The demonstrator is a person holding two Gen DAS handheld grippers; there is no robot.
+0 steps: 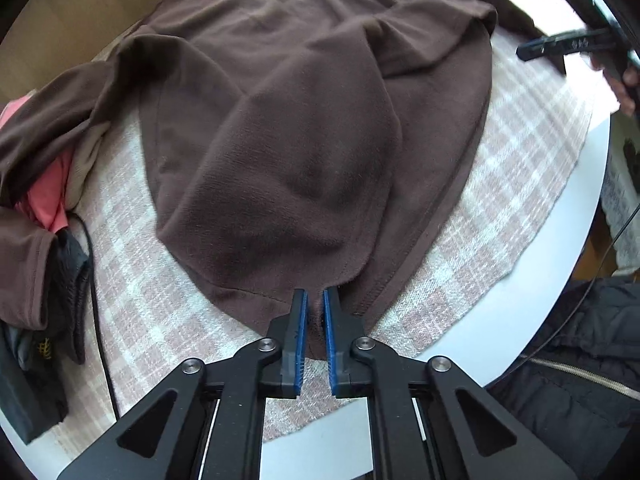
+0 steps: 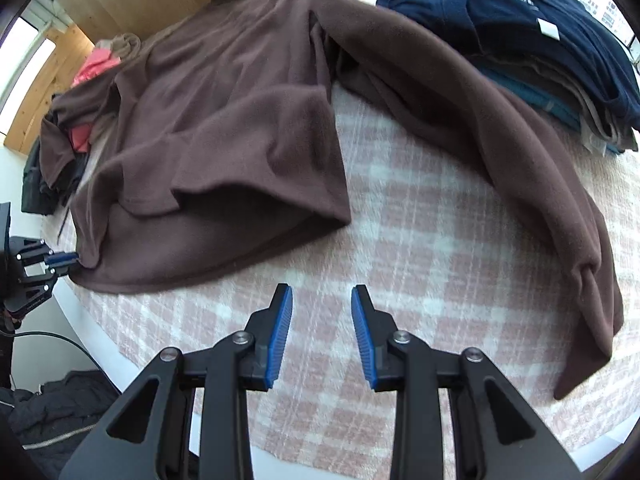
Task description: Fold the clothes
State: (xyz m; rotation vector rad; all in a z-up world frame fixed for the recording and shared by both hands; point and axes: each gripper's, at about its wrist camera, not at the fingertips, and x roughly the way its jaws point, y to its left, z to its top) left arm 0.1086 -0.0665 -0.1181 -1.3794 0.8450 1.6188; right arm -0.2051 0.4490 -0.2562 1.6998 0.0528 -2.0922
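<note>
A brown fleece top (image 1: pixel 280 120) lies spread on a pink plaid cloth (image 1: pixel 160 312) over a round white table (image 1: pixel 532 292). My left gripper (image 1: pixel 316 300) points down at the near hem and is shut on a pinch of its fabric. The right wrist view shows that same left gripper (image 2: pixel 66 258) gripping the hem corner of the brown top (image 2: pixel 224 128) at the far left. One long sleeve (image 2: pixel 520 160) trails across the cloth to the right. My right gripper (image 2: pixel 322 300) hovers open over bare plaid cloth (image 2: pixel 420 240), with nothing between its fingers.
A folded stack of navy and teal clothes (image 2: pixel 540 40) sits at the back right. A loose heap of coral and black garments (image 1: pixel 52 200) and a black cable (image 1: pixel 96 300) lie on the left. A dark jacket (image 1: pixel 580 360) hangs below the table edge.
</note>
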